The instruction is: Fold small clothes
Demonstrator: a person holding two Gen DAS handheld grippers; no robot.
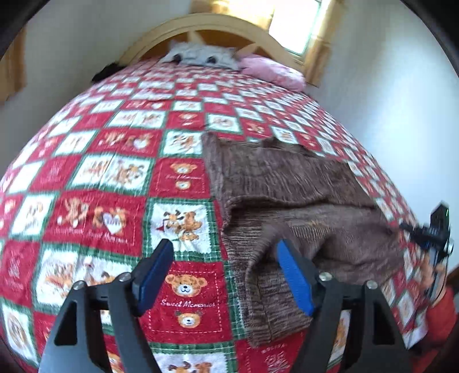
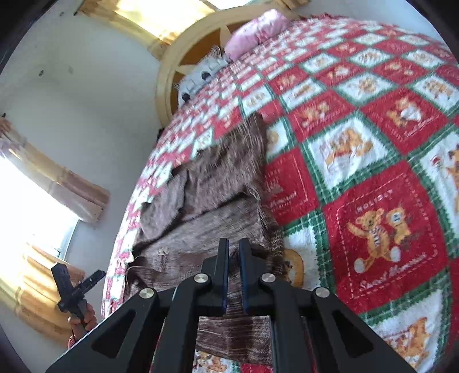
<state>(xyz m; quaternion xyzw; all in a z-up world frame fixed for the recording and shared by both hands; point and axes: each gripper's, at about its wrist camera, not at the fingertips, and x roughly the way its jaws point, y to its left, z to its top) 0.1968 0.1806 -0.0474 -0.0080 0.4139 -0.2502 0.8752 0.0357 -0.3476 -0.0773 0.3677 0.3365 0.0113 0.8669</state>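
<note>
A brown knitted garment [image 1: 289, 195] lies partly folded on the bed's red, white and green teddy-bear quilt [image 1: 114, 178]. My left gripper [image 1: 223, 252] is open, hovering over the garment's near left edge, with one blue pad over the quilt and the other over the fabric. The right gripper shows in the left wrist view [image 1: 433, 232] at the garment's right side. In the right wrist view, my right gripper [image 2: 233, 252] is shut on an edge of the brown garment [image 2: 218, 183], fabric pinched between the pads. The left gripper [image 2: 74, 289] shows there, held by a hand.
A pink pillow [image 1: 272, 70] and a grey plush pillow [image 1: 200, 56] lie at the wooden headboard [image 1: 200, 24]. White walls and curtained windows [image 2: 34, 195] surround the bed. The quilt's right edge [image 1: 401, 206] drops off beside the garment.
</note>
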